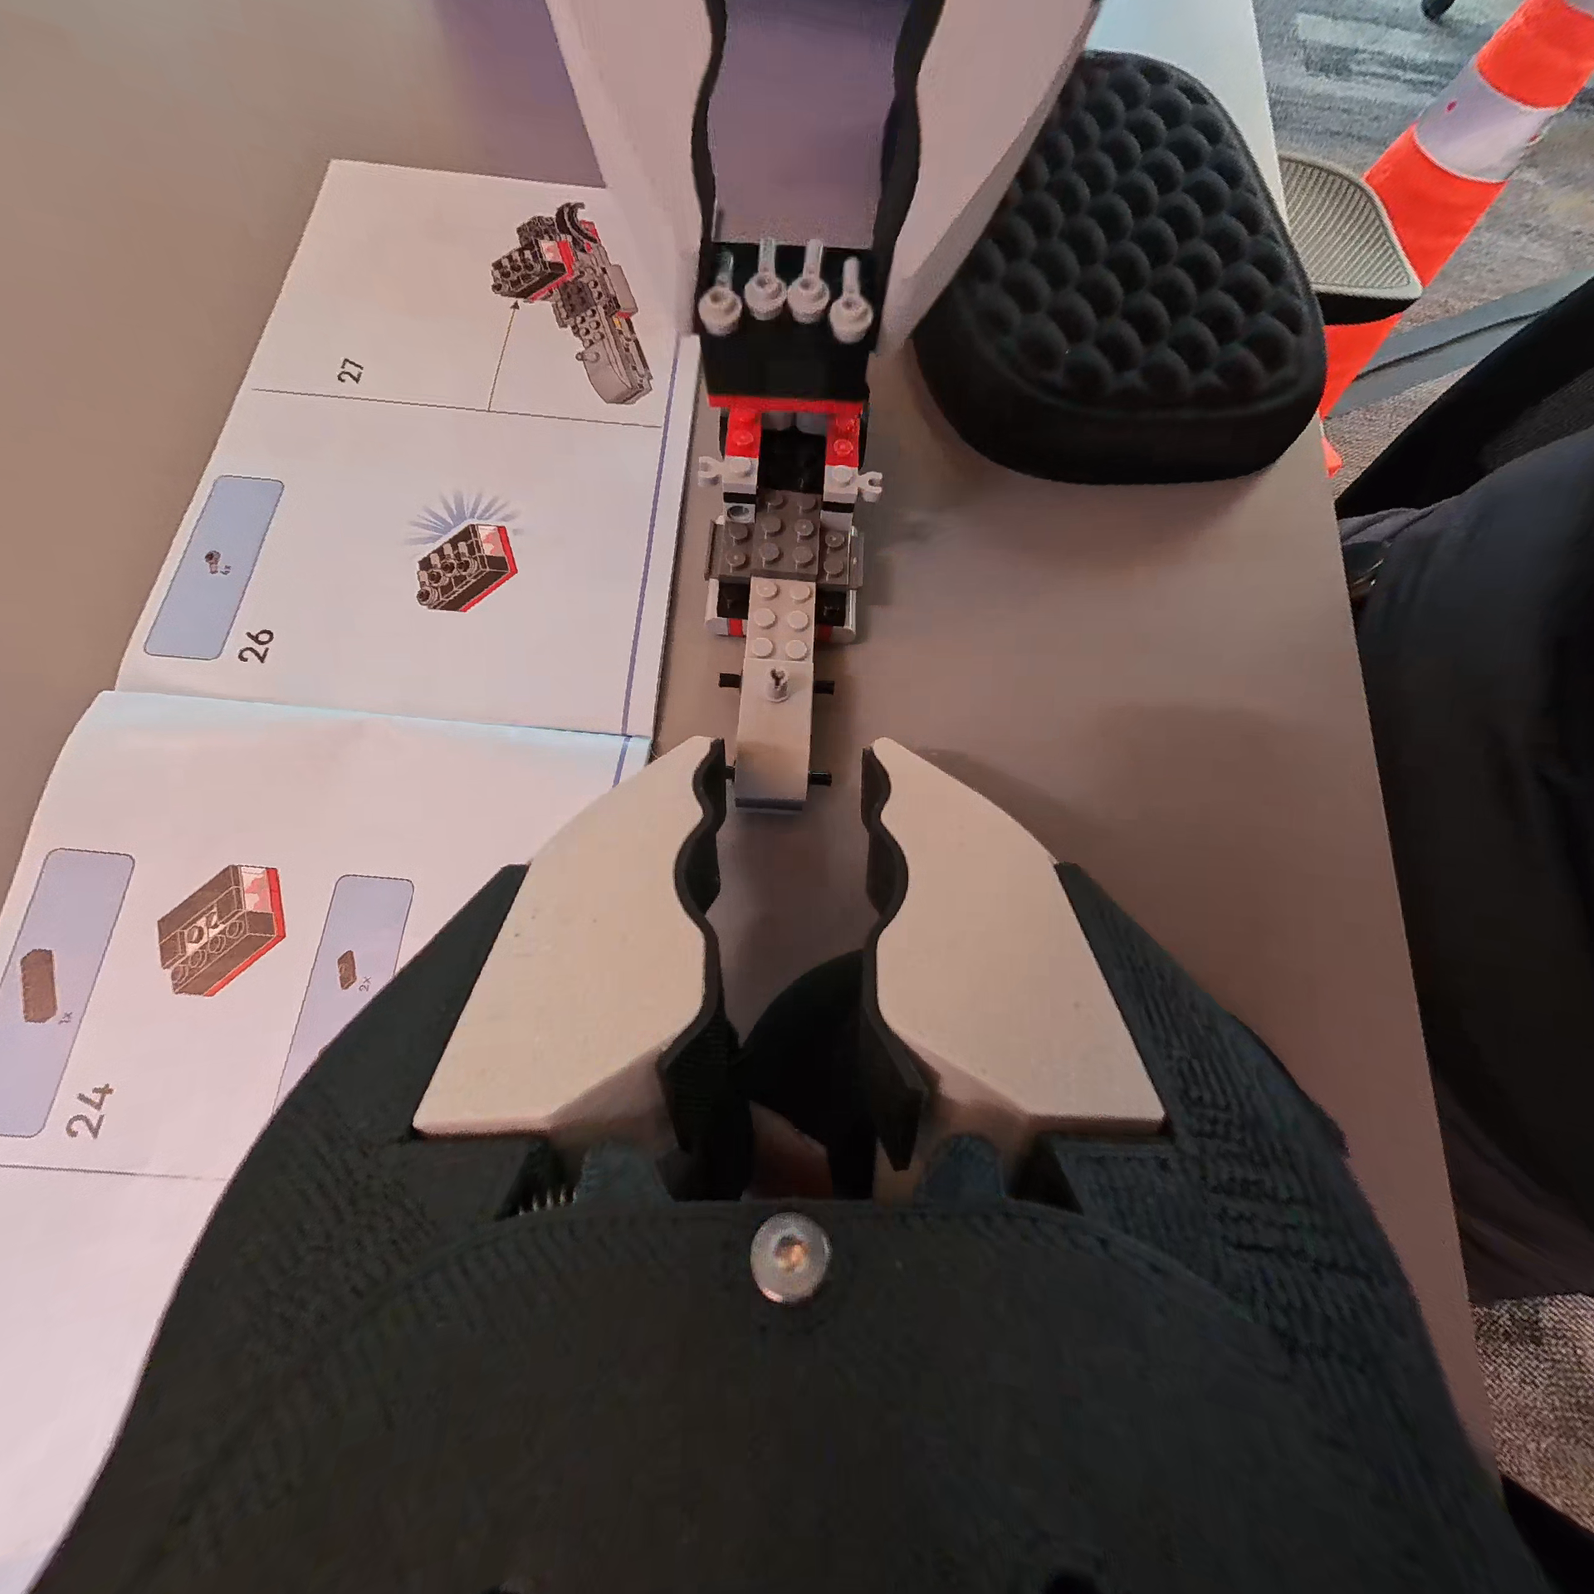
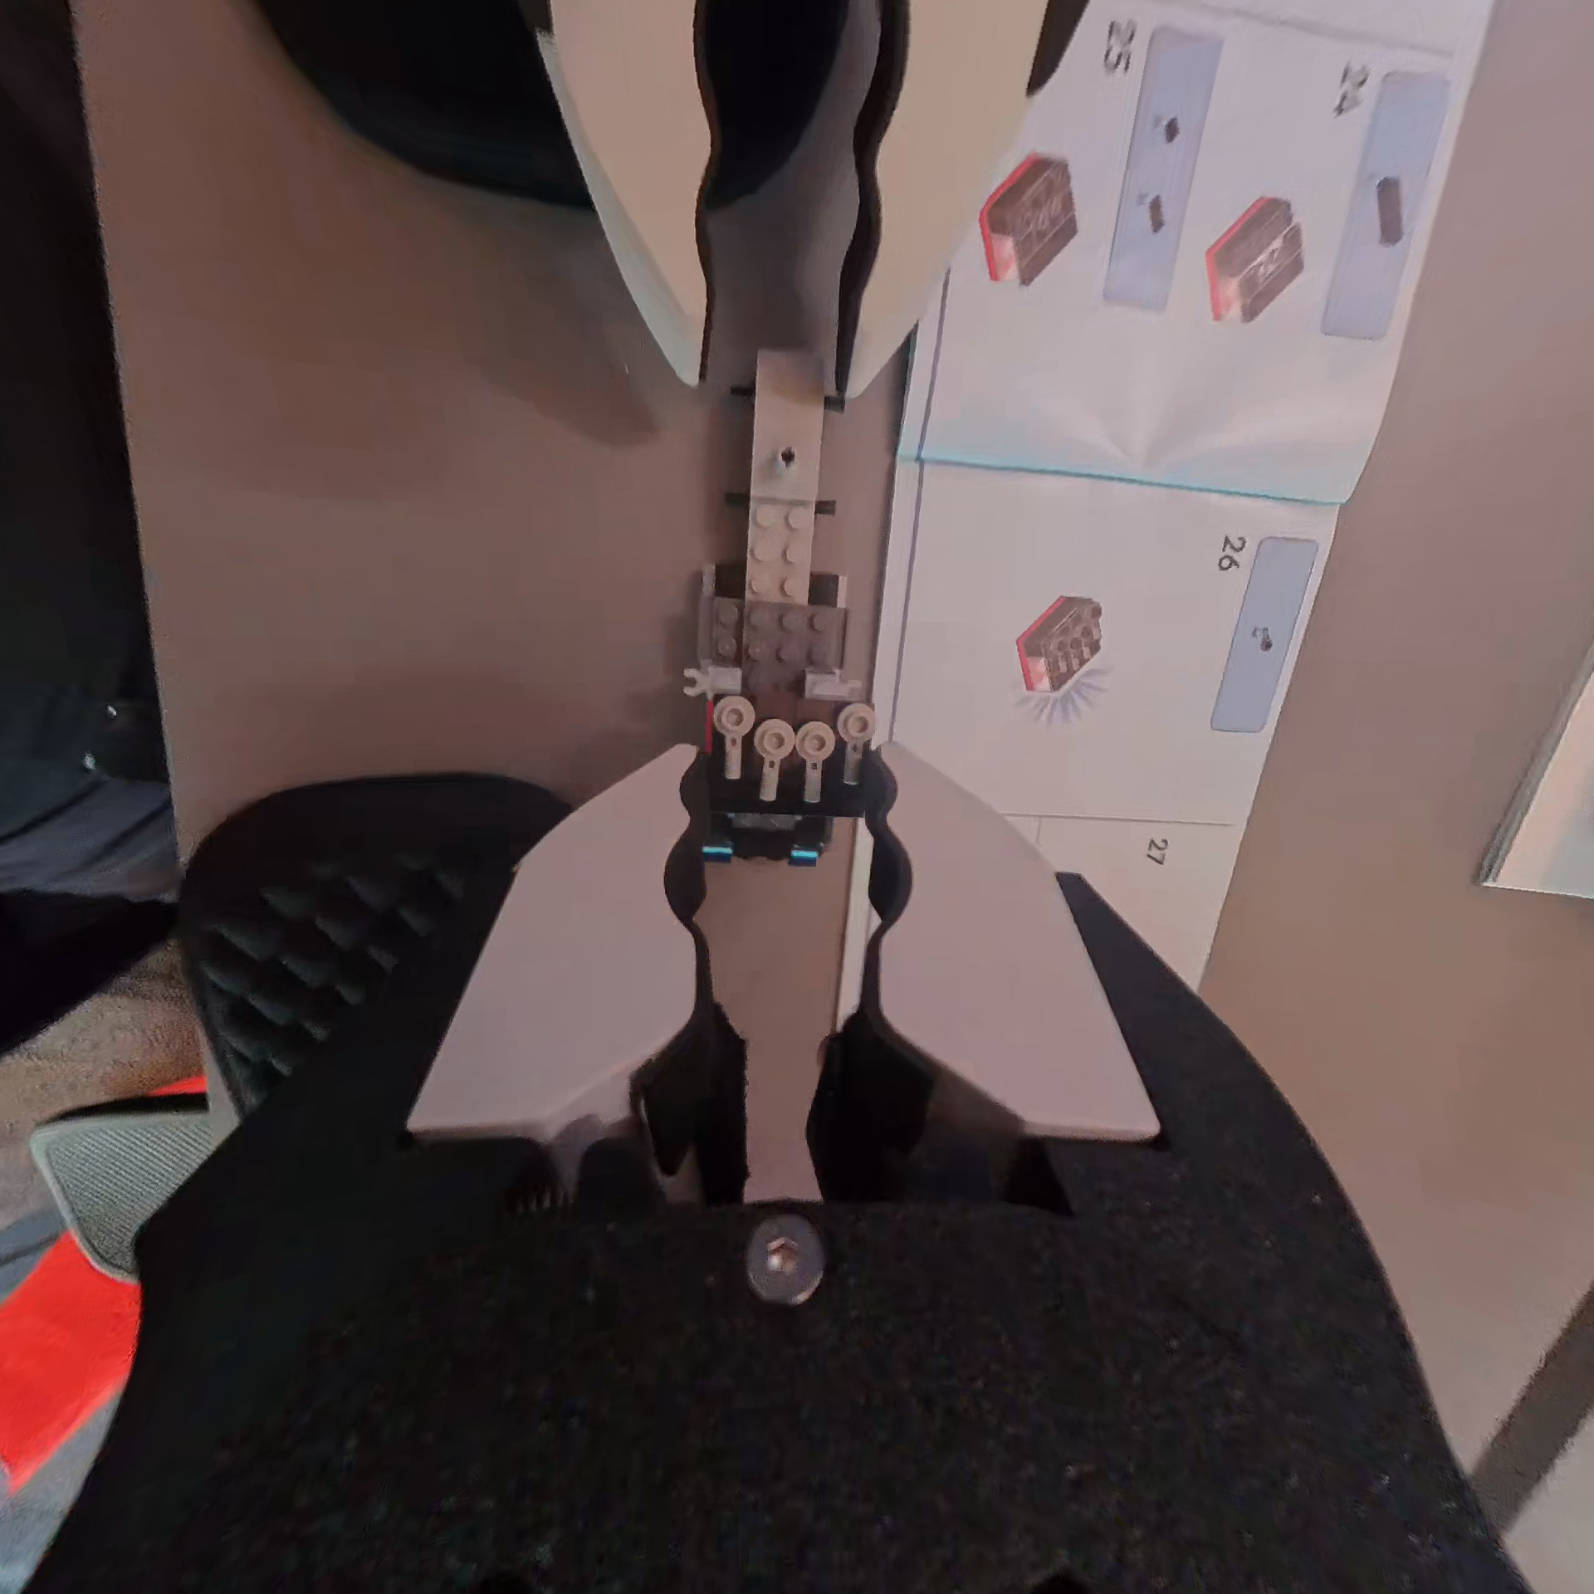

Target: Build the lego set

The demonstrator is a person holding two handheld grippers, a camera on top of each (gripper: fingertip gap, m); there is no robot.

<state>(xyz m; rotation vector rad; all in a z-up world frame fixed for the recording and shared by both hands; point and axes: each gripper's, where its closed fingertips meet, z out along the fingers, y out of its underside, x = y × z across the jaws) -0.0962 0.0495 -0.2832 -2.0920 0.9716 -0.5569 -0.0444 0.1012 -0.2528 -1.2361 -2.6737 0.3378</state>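
The lego model (image 1: 781, 552) lies flat on the grey table (image 1: 1078, 776), right between the two grippers. It is long and thin, and its long side runs straight from one gripper to the other. Its thin grey nose points at the left gripper (image 1: 787, 776), and its fat black end points at the right gripper (image 2: 787, 806). The black block (image 1: 781, 345) at that end has four little grey pins (image 1: 781, 293) on top, side by side. The right gripper has its two fingers pressed on the sides of this black block, so it is clamped on the model. The left gripper has its fingers apart, one on each side of the grey nose. The left-hand finger seems to touch a small black peg that sticks out there, but the other finger stands clear with a gap. Just to the left of the left gripper lies the open instruction booklet (image 1: 414, 535), close beside the model. Ahead and to the right of the left gripper sits a bumpy black pad (image 1: 1121, 285), near the black block but apart from it. Farther off past the table edge stands an orange cone (image 1: 1466, 129) on the floor.
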